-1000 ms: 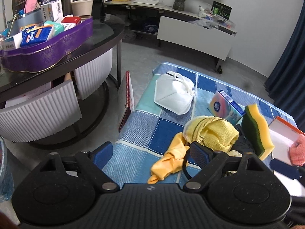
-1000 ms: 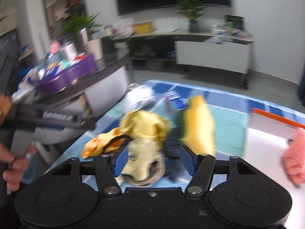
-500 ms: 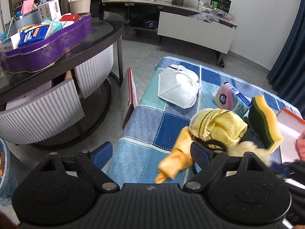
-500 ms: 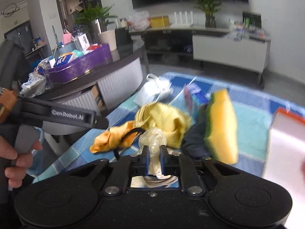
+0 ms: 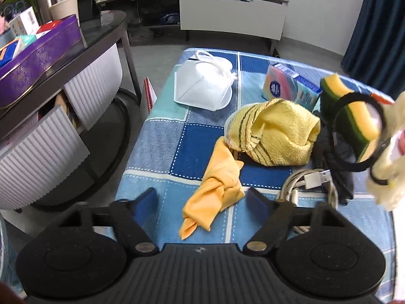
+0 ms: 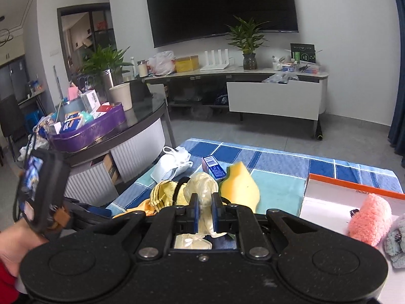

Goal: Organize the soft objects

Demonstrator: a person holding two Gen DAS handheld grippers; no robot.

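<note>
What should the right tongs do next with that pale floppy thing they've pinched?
Probably carry it right and set it in the white box. The right tongs are shut on the cream glove, lifted off the cloth, and the box already holds a pink plush.

My left gripper point(image 5: 203, 201) is matte black plastic with a ribbed centre deck, two round speckled housings, blue pads point(image 5: 257, 202) on its fingers and a silver screw point(image 5: 143, 247) at each linkage pivot. My right gripper point(image 6: 204, 211) has the same black build, blue pads and silver screws. At nine o'clock in the right view I see bare skin on my left hand point(image 6: 11, 249) and a red sleeve point(image 6: 7, 287) below it.
</note>
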